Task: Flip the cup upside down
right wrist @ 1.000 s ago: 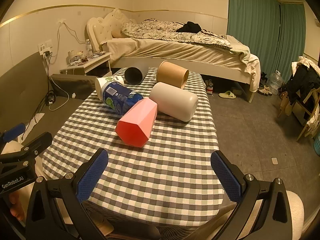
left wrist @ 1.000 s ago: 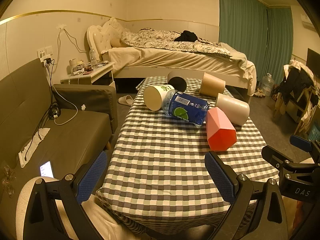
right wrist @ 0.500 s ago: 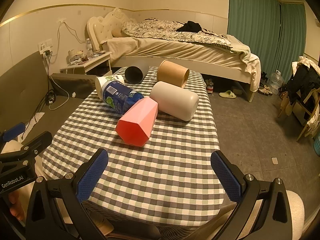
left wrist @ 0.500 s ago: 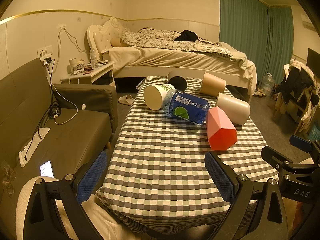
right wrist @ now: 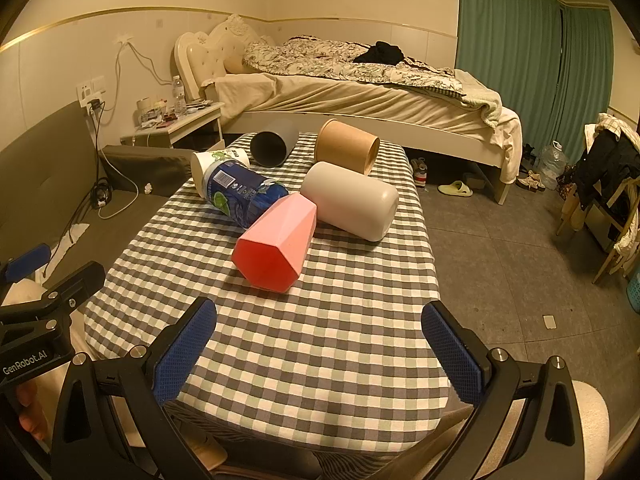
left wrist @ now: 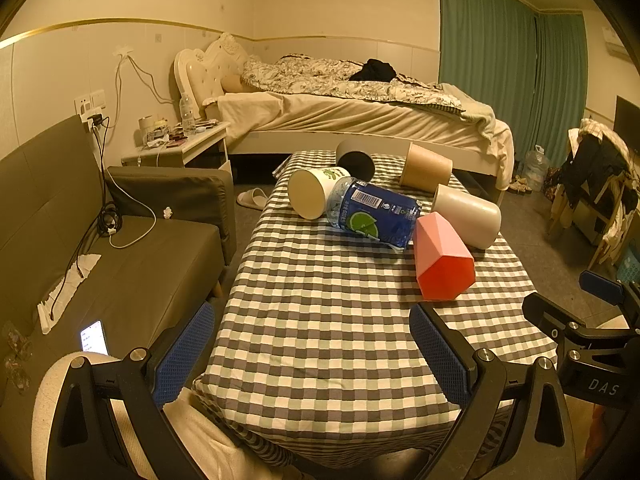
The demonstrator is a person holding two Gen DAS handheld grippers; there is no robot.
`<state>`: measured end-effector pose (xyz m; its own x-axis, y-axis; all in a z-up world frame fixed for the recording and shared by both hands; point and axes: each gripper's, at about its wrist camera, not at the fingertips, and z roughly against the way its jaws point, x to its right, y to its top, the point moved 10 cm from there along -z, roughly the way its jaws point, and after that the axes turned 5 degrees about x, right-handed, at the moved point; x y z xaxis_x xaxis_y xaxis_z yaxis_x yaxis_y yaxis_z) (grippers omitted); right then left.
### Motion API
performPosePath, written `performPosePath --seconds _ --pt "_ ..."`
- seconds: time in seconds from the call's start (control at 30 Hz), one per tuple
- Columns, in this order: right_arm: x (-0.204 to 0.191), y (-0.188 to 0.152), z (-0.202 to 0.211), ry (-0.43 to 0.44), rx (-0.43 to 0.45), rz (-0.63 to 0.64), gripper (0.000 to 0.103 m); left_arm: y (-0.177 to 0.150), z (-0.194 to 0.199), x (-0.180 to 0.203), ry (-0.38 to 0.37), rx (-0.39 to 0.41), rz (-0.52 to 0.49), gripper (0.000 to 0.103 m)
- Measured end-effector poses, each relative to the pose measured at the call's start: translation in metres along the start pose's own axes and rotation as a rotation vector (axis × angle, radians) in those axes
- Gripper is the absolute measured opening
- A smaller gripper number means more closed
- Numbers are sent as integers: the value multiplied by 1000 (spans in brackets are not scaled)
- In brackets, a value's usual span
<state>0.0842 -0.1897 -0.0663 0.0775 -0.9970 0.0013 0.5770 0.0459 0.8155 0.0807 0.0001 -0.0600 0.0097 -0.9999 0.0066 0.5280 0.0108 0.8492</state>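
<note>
Several cups lie on their sides on the checked table [left wrist: 320, 320] [right wrist: 320, 340]: a pink faceted cup [left wrist: 440, 260] [right wrist: 280, 240], a white cup [left wrist: 468, 216] [right wrist: 352, 200], a blue labelled cup [left wrist: 372, 216] [right wrist: 240, 192], a cream paper cup [left wrist: 312, 196] [right wrist: 216, 160], a dark grey cup [left wrist: 356, 160] [right wrist: 272, 146] and a brown cup [left wrist: 426, 168] [right wrist: 346, 150]. My left gripper [left wrist: 312, 356] is open and empty over the table's near edge. My right gripper [right wrist: 320, 356] is open and empty, near the front edge.
A dark sofa [left wrist: 120, 248] with a lit phone [left wrist: 94, 338] stands left of the table. A bed [left wrist: 360, 112] and nightstand [left wrist: 176, 148] stand behind it. A chair with clothes [right wrist: 608, 184] is at the right, across bare floor [right wrist: 520, 260].
</note>
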Motion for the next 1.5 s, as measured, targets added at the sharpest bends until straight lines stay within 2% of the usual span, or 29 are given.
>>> performPosePath --seconds 0.83,1.13,1.2,1.37,1.5 --pt "0 1 1 1 -2 1 103 0 0 0 -1 -6 -1 101" --pt "0 1 0 1 -6 4 103 -15 -11 -5 3 -37 -11 101" --pt "-1 1 -5 4 -13 1 103 -3 -15 -1 4 -48 -13 101" --pt "5 17 -17 26 -29 -14 103 5 -31 -2 2 -88 -8 101" --pt "17 51 -35 43 -29 37 103 14 -53 -10 30 -130 6 101"
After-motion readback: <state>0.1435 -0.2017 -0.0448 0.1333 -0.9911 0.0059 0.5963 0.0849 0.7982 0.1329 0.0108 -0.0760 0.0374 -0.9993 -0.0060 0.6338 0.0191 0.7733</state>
